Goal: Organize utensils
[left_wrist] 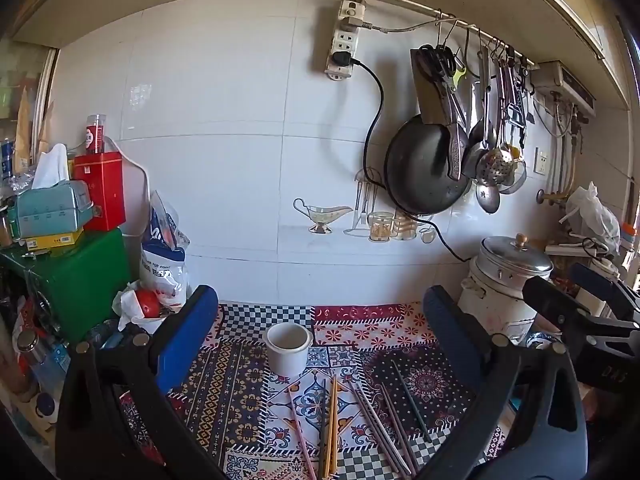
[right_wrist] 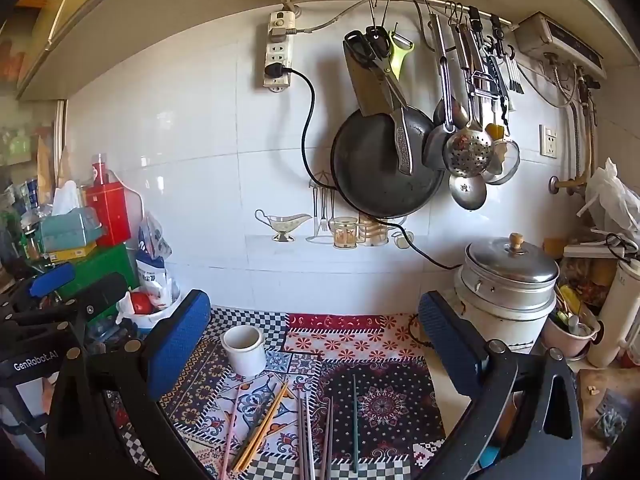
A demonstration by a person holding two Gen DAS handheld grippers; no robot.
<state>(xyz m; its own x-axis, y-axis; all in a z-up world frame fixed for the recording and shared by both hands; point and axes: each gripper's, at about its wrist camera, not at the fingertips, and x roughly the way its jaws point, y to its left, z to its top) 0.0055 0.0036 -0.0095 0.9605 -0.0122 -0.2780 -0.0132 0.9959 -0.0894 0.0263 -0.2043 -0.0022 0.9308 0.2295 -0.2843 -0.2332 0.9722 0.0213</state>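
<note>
Several chopsticks [left_wrist: 360, 420] lie loose on a patterned cloth [left_wrist: 240, 400], in pink, orange, grey and dark green; they also show in the right wrist view [right_wrist: 308, 428]. A white cup [left_wrist: 287, 348] stands upright and empty just behind them, also seen in the right wrist view [right_wrist: 243, 349]. My left gripper [left_wrist: 320, 320] is open and empty, held above the chopsticks. My right gripper [right_wrist: 314, 320] is open and empty, likewise above them. The right gripper shows at the right edge of the left wrist view [left_wrist: 580, 304]; the left one shows at the left of the right wrist view [right_wrist: 76, 288].
A lidded metal pot [right_wrist: 508, 288] stands at the back right. A green box [left_wrist: 80, 280], a red tin [left_wrist: 102, 190], a tissue box [left_wrist: 52, 204] and bags crowd the left. A black pan [right_wrist: 380, 168] and ladles [right_wrist: 468, 152] hang on the tiled wall.
</note>
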